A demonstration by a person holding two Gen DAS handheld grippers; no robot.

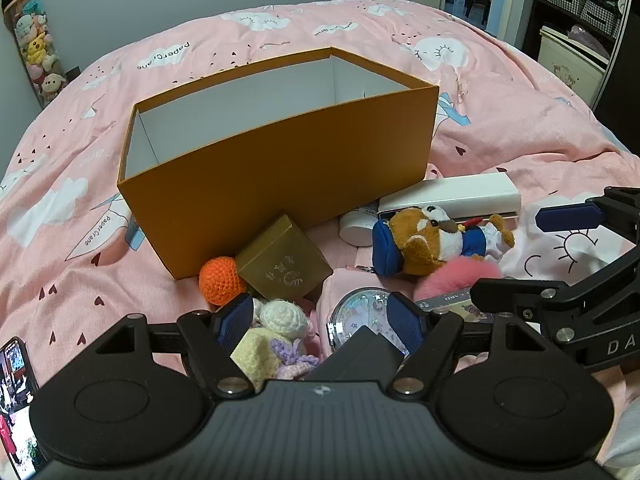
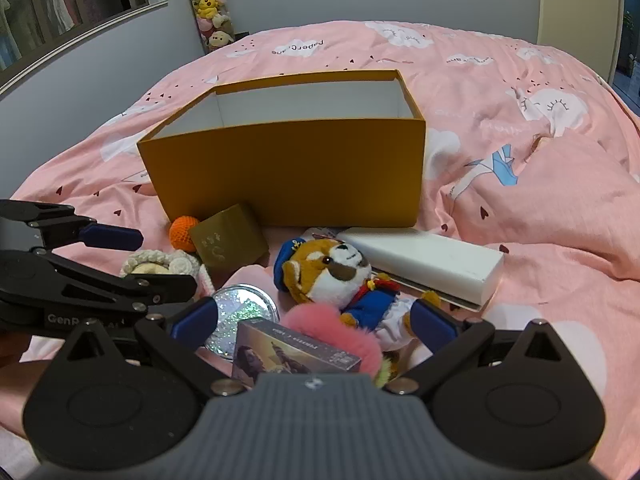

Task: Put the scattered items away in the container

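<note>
Hovering with jaws spread and empty, the left gripper (image 1: pixel 320 320) and right gripper (image 2: pixel 314 322) are crowding one pile beside the empty orange box (image 1: pixel 280 152). They are risking a collision (or snagging two soft toys together).

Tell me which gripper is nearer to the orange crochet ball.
The left. The left gripper hangs open just in front of the orange crochet ball, over the crochet pieces. The right gripper is open further to the right, over the pink pompom.
</note>
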